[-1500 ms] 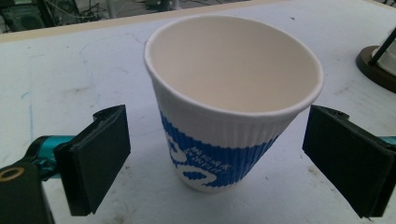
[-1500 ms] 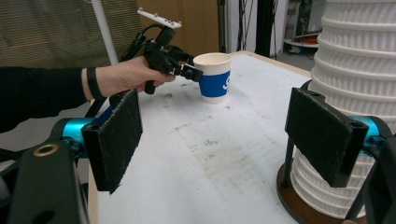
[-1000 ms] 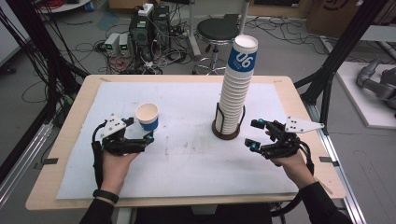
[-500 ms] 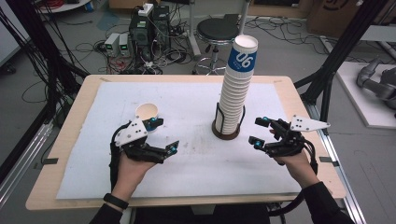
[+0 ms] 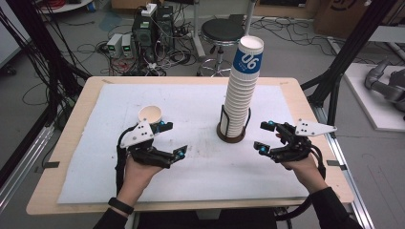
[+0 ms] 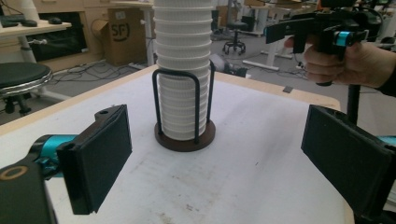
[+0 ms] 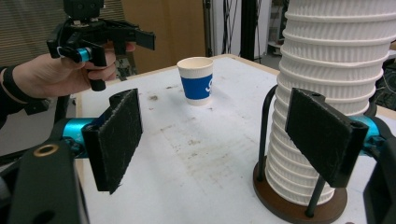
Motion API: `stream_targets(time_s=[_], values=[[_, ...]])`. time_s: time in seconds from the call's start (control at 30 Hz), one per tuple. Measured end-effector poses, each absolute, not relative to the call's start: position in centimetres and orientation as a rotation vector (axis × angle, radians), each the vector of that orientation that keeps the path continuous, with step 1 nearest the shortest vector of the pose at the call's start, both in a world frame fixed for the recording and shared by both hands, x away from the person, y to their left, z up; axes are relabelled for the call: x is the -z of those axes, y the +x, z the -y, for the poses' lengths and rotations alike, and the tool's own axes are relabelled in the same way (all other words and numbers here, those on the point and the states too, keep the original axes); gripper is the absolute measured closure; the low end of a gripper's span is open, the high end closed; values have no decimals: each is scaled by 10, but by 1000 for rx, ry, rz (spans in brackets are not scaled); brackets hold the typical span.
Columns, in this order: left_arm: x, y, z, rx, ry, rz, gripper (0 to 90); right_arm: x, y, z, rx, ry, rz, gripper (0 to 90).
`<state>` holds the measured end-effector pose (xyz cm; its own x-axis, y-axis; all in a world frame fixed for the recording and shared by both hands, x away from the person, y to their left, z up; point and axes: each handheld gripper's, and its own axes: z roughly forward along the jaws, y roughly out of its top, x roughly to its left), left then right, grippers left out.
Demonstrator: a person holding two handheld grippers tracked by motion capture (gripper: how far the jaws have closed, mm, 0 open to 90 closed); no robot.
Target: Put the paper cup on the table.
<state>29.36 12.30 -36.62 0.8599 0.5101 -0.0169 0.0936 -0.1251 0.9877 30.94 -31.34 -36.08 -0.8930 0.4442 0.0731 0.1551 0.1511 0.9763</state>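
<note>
A single white paper cup with a blue band point(image 5: 150, 114) point(image 7: 196, 86) stands upright on the white table sheet at the left. My left gripper point(image 5: 174, 139) point(image 6: 215, 154) is just right of it and nearer the person, apart from it, jaws open and empty. A tall stack of white cups point(image 5: 241, 90) point(image 6: 183, 70) point(image 7: 327, 84) rises from a black wire holder with a brown base point(image 5: 231, 136) at the centre. My right gripper point(image 5: 261, 136) point(image 7: 219, 135) hovers to the right of the holder, open with nothing between its jaws.
The white sheet point(image 5: 200, 167) covers a wooden table point(image 5: 305, 100). Beyond the far edge are a black stool point(image 5: 222, 31), computer boxes and cables on the floor. Black frame posts point(image 5: 334, 81) stand at the table's sides.
The left gripper was around the single cup one second ago; it has let go and drawn away to the right, leaving the cup standing. The right gripper has kept still.
</note>
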Motion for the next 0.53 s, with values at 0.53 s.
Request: stream_targets(time_s=[0.53], values=[[369, 295, -120, -364, 1689, -470, 85, 362, 310, 311, -1806, 577, -2216, 193]])
